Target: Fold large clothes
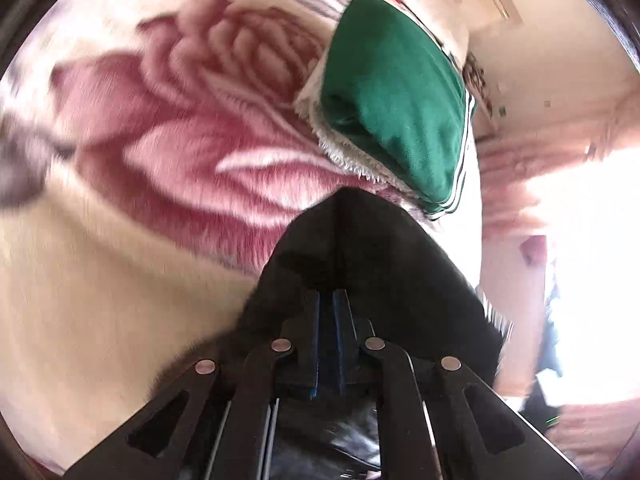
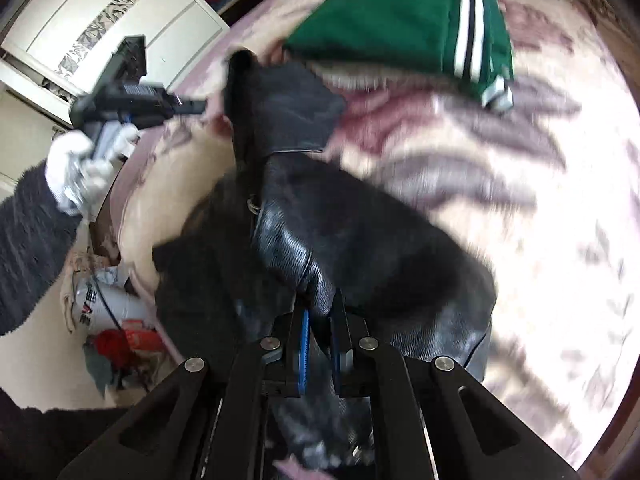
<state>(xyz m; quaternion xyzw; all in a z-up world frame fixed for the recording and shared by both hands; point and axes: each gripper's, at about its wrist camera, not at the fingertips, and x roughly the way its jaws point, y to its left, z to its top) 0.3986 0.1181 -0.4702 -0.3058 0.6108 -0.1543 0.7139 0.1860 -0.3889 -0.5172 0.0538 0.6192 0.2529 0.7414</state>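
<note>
My left hand (image 2: 82, 168), gloved in white, holds my left gripper (image 1: 333, 300) angled down over the bed, its jaws clamped on a fold of the black jacket (image 2: 340, 240). My right gripper (image 2: 320, 312) also points steeply down, pinching the jacket's leathery edge. The jacket hangs between them above the floral blanket (image 1: 160, 160), near a folded green garment (image 1: 396, 96).

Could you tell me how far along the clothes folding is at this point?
Done: a green garment lies folded on the floral blanket. In hand: the left gripper and right gripper are each shut on the black leather jacket, lifting it. Left: that jacket is bunched and unfolded.
</note>
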